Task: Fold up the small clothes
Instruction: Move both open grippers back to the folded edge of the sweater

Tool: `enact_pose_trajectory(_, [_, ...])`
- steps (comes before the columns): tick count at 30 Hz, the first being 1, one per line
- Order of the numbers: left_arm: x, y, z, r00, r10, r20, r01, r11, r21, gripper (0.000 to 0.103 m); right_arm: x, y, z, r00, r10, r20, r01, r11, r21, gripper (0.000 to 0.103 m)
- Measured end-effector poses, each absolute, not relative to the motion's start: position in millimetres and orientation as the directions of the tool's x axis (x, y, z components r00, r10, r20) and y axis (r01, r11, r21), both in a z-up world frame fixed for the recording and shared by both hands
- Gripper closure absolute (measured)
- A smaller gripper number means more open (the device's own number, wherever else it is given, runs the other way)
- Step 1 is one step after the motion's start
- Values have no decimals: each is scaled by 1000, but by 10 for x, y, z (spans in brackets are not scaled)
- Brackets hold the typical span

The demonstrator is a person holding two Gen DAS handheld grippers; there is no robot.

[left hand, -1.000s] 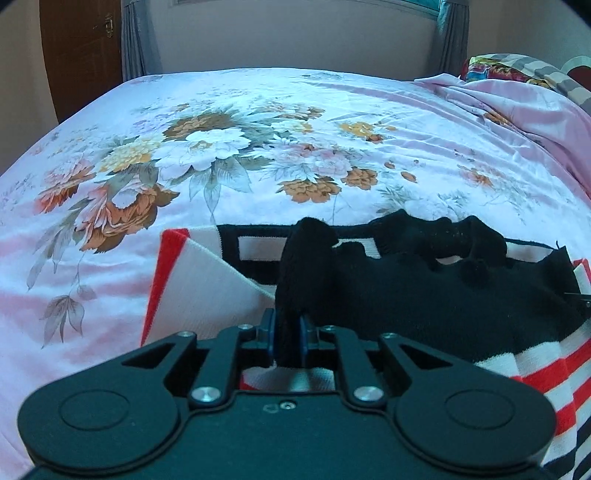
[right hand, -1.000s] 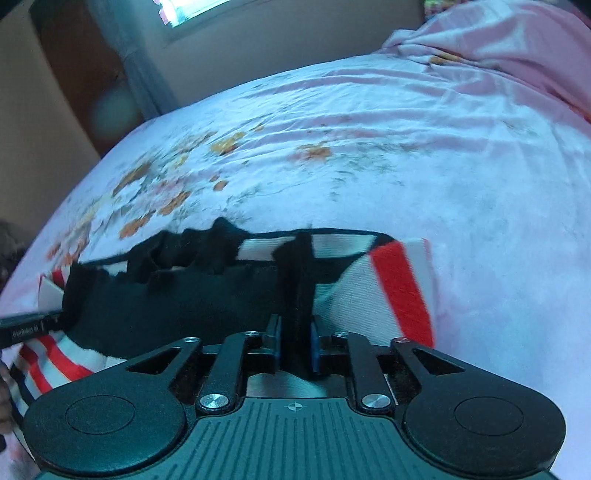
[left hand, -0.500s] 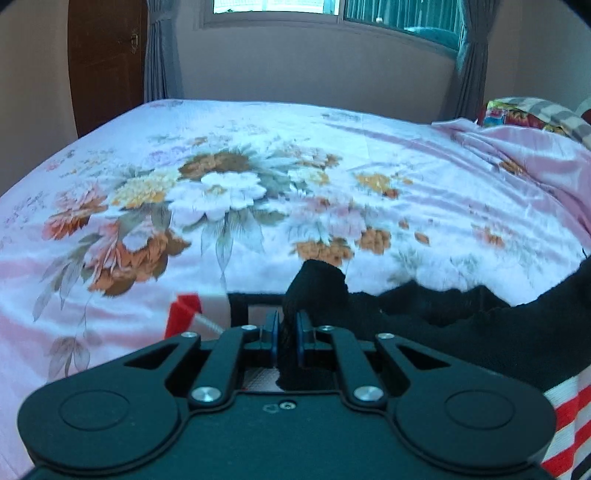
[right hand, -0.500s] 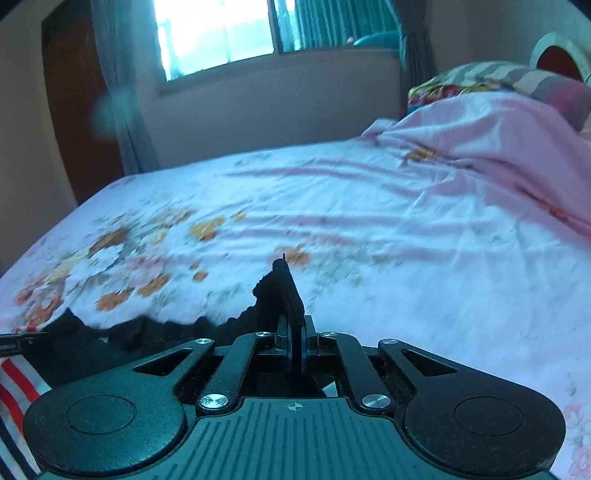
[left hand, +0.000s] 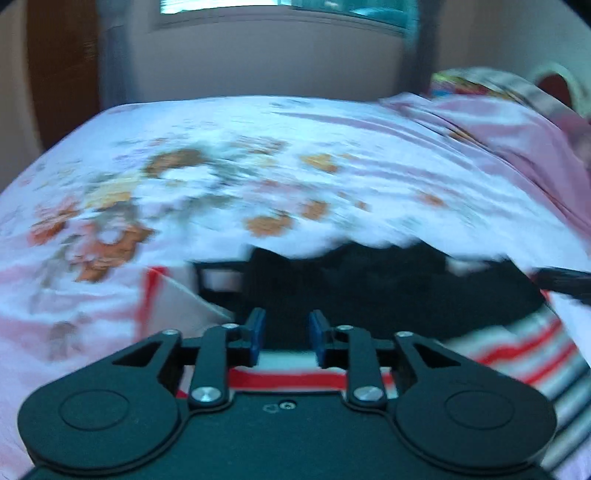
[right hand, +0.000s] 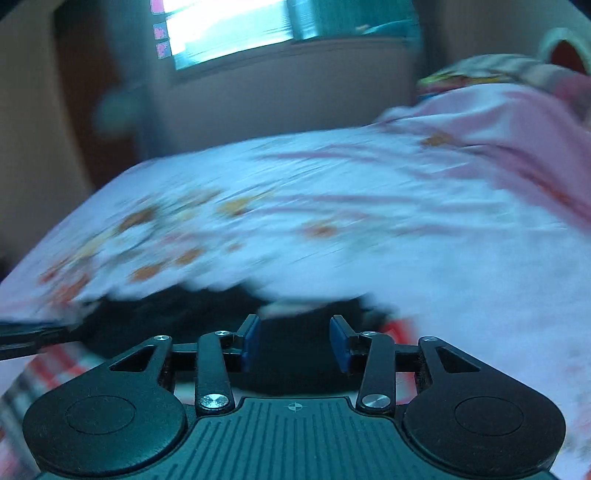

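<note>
A small knit garment, black with red and white stripes, lies on the floral bedsheet just ahead of both grippers. My left gripper is open, its blue pads apart above the black fabric, holding nothing. My right gripper is open too, over the same garment, which shows a red and white sleeve at its right. The other gripper's tip shows at the edge of each view. Both views are motion-blurred.
A crumpled pink blanket and a colourful pillow lie at the right of the bed. A wall with a window stands behind the bed, and a wooden door at the left.
Both grippers were shut on the black fabric and lifted it; now both have opened and let go. The garment lies on the bed and both views have tilted down.
</note>
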State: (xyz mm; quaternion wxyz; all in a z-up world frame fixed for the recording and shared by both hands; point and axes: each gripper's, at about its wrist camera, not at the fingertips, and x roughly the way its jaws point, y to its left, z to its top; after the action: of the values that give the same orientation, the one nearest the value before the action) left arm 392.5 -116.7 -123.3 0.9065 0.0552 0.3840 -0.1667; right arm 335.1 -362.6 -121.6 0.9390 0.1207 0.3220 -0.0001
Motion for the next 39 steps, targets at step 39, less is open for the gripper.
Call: enact_pose_trajectory(39, [2988, -764, -1525, 617, -149, -773, 245, 969, 9, 45, 2342, -3017, -1483, 711, 26, -703, 98, 986, 136, 26])
